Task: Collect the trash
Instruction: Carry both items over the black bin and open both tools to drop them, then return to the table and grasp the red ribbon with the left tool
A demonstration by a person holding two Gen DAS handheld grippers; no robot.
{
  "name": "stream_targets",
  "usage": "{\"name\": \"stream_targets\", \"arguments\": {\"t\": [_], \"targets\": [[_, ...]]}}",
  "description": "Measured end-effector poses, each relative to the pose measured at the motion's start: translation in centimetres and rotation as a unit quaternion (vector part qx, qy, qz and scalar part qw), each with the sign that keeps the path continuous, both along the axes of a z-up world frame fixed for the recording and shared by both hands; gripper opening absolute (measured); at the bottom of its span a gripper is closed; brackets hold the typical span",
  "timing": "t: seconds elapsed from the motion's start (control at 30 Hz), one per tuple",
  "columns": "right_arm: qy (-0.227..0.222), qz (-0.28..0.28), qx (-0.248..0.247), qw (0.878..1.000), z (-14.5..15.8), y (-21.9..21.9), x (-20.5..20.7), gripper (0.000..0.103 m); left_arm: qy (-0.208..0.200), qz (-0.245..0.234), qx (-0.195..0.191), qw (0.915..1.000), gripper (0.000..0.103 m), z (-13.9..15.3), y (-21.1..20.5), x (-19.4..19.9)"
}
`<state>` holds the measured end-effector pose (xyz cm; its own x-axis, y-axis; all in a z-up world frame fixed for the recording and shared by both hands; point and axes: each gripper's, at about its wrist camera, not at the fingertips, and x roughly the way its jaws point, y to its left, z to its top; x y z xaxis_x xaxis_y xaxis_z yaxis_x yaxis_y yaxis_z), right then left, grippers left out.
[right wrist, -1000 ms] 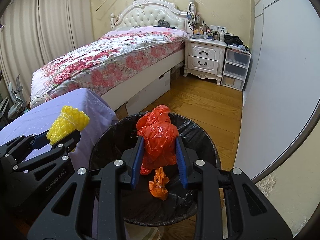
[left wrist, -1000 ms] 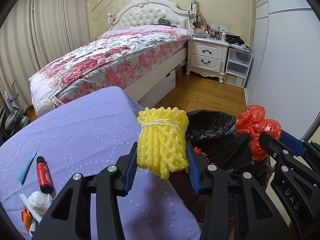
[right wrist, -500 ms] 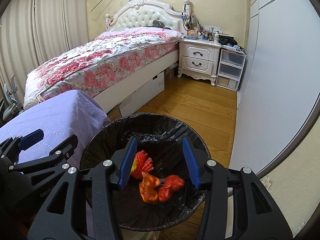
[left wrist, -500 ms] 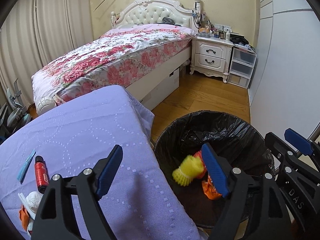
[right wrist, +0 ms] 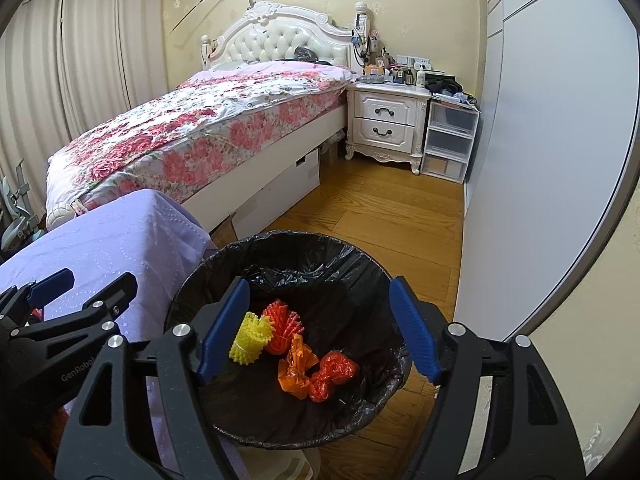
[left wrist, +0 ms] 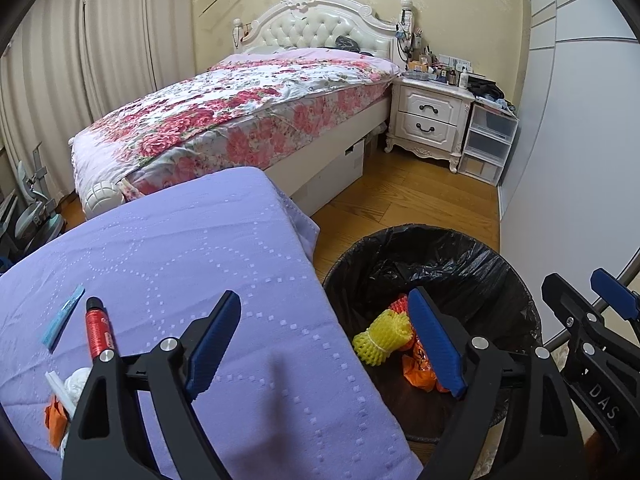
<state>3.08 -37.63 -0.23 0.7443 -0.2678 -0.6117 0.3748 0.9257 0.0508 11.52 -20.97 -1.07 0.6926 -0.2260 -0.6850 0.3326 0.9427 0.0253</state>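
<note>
A black-lined trash bin (right wrist: 280, 360) stands on the wooden floor just beside the right edge of the purple-covered surface (left wrist: 180, 248). On its bottom lie four pieces: a yellow foam net (right wrist: 251, 338) tied with white string, an orange-red foam net (right wrist: 281, 326) touching it, an orange plastic bag (right wrist: 297, 368) in the middle, and a crumpled red plastic bag (right wrist: 334, 370) to its right.

The left gripper (left wrist: 326, 350) stands wide with nothing between its blue pads; its jaws have just been opening. One finger hangs over the purple surface, the other over the bin's mouth. The right gripper (right wrist: 318, 330) is also spread wide and empty above the bin, its jaws having just been opening too.

Near the front left corner of the purple surface lie a red tube with a black cap (left wrist: 98, 330), a light blue strip (left wrist: 63, 317), white crumpled tissue (left wrist: 76, 384) and a scrap of orange wrapper (left wrist: 54, 420).

In the left wrist view the right finger covers much of the orange and red bags, so only slivers show. The tissue and orange scrap are partly behind the left gripper's frame and hard to make out. The bin's near rim is cut off by the gripper bodies in both views.
</note>
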Motion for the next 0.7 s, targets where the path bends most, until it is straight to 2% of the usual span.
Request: {"name": "stream_targets", "arguments": {"t": [0.33, 0.7], "targets": [[0.001, 0.009, 0.013, 1.0, 0.5, 1.4, -1.4, 0.072, -0.001, 0.019, 0.006, 0.9998, 0.083, 1.4, 3.7, -2.1], [0.005, 0.054, 0.015, 0.998, 0.9, 5.7, -4.6, 0.072, 0.008, 0.061, 0.016, 0.998, 0.083, 1.4, 9.7, -6.1]]}}
